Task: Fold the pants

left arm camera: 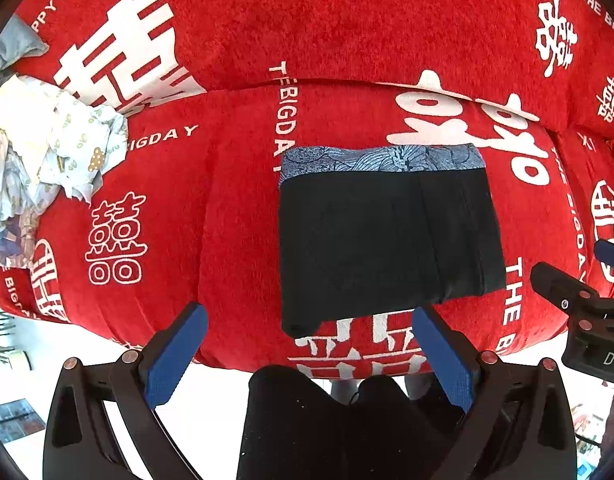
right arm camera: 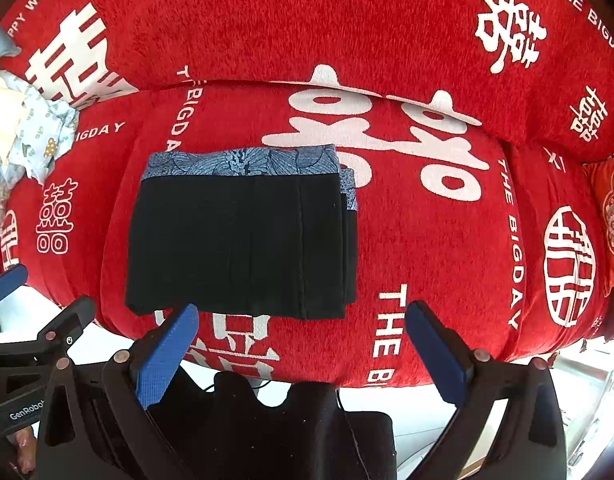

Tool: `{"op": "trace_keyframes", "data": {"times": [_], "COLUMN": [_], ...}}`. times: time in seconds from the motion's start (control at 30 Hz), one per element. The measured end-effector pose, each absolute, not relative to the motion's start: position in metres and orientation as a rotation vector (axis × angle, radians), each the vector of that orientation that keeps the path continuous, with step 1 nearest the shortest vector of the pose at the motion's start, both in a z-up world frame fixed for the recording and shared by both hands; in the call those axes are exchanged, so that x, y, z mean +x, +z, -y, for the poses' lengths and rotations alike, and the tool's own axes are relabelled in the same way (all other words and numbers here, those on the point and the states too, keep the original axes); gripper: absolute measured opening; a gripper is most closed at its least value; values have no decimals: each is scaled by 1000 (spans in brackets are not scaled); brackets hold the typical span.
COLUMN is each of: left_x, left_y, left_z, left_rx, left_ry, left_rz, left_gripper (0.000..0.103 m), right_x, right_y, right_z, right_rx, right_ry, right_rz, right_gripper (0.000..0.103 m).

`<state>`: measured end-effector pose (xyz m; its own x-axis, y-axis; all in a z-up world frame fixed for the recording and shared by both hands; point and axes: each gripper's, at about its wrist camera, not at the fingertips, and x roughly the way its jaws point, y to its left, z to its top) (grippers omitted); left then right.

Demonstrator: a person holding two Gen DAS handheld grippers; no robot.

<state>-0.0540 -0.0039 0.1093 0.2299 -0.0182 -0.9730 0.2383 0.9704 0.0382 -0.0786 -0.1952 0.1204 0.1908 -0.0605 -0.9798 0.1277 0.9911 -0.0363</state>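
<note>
The black pants [left arm camera: 387, 240] lie folded into a flat rectangle on the red sofa seat [left arm camera: 235, 216], with a blue patterned waistband along the far edge. They also show in the right wrist view [right arm camera: 243, 240]. My left gripper [left arm camera: 309, 318] is open and empty, held just in front of the pants' near edge. My right gripper [right arm camera: 301, 316] is open and empty, also at the near edge. Each gripper shows at the side of the other's view: the right one [left arm camera: 587, 304], the left one [right arm camera: 31, 320].
A crumpled pile of pale printed clothes [left arm camera: 47, 152] lies at the left end of the seat [right arm camera: 427, 240]. A red embroidered cushion [right arm camera: 611, 224] sits at the right end. The sofa backrest [left arm camera: 307, 20] rises behind. The floor lies below the front edge.
</note>
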Motion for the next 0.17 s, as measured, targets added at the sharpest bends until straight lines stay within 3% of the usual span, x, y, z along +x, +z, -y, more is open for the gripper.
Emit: {"op": "trace_keyframes", "data": {"times": [0.17], "left_x": [-55], "left_y": [111], "left_z": [2], "left_rx": [179], "left_ry": [-178], "left_rz": [-1322], "left_gripper": [102], "right_x": [-78], "right_y": [120], "right_z": [196], "right_rx": [56], "right_ry": [-134], "right_rz": [-1374], "right_gripper": [103]}}
